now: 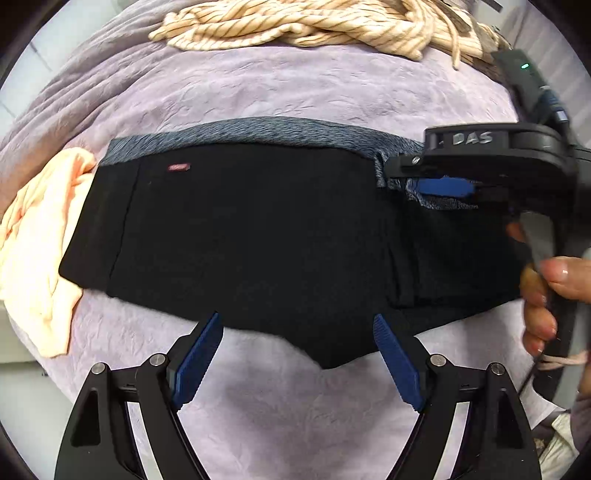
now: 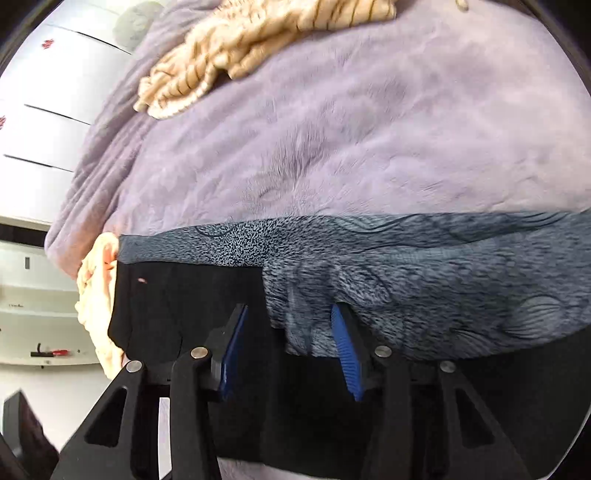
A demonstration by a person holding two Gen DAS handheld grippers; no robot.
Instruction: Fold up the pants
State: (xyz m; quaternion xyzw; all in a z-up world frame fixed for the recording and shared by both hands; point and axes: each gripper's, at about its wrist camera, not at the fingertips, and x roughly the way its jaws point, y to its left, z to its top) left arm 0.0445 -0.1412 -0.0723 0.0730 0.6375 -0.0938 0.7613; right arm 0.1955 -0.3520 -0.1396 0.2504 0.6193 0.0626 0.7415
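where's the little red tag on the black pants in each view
Left wrist: the red tag sits upper left on the black pants, near their left end.
Right wrist: the same tag is a tiny mark at left centre, by the pants' left edge.
Shared landmark: the peach cloth just left of the pants.

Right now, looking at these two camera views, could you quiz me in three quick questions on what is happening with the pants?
1. True or false: the left gripper is shut on the black pants.
2. Which cloth lies against the pants' left end: (a) peach cloth (b) striped garment?
3. Fill in: the pants lie on a ____ blanket.

Key: 1 false, its jaws are open. 2 a. 3 lilac.
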